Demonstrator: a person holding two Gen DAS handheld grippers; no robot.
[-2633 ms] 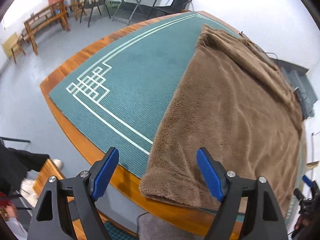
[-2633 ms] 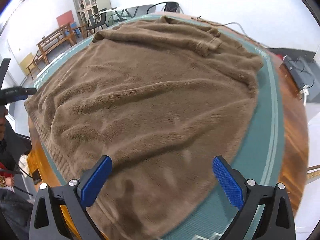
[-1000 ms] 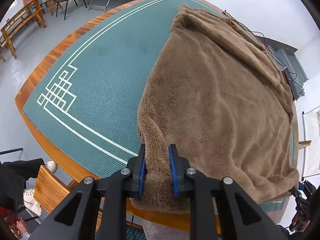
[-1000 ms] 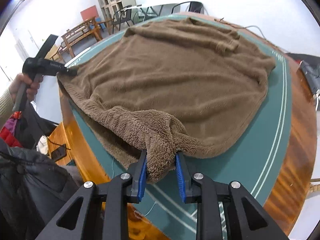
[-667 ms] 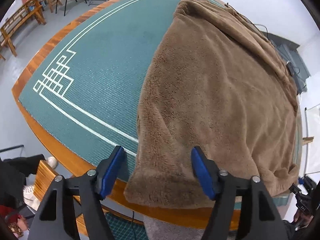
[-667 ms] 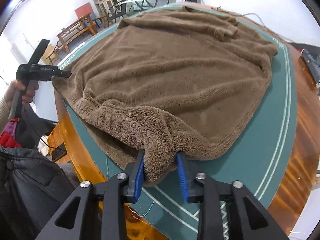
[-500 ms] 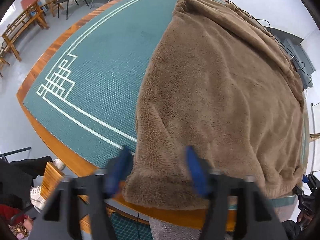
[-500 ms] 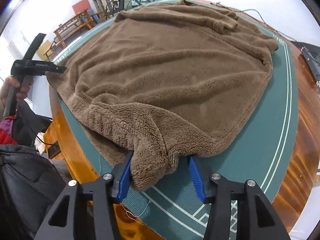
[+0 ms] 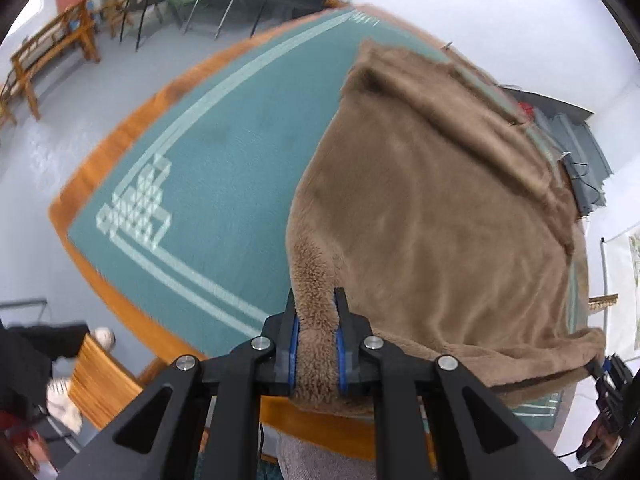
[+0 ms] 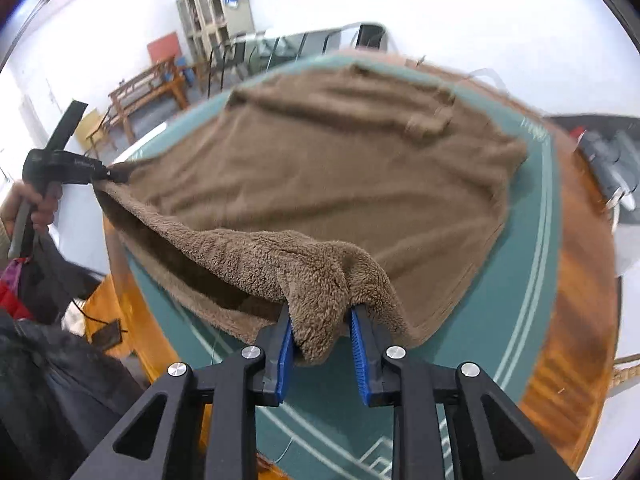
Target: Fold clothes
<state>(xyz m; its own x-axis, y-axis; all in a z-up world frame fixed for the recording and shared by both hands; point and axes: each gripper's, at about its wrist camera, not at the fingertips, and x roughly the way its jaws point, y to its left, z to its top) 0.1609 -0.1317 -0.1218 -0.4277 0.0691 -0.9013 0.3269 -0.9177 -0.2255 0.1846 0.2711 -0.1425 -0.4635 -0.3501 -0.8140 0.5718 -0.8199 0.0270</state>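
Table, green mat on top. Brown fleece spread over mat's right half, far edge bunched, near hem lifted off mat.

Left gripper: jaws nearly closed, near-left hem corner pinched between pads. Right gripper: jaws narrow, near-right corner wad between them.

Risks we see:
- Thick pile, small bite; corner may slip out during carry.
- Uneven lift between our two grippers, hem sags, fold lands skewed.
- Far bunching gets trapped under fold.
- Fleece drags on mat, mat shifts.
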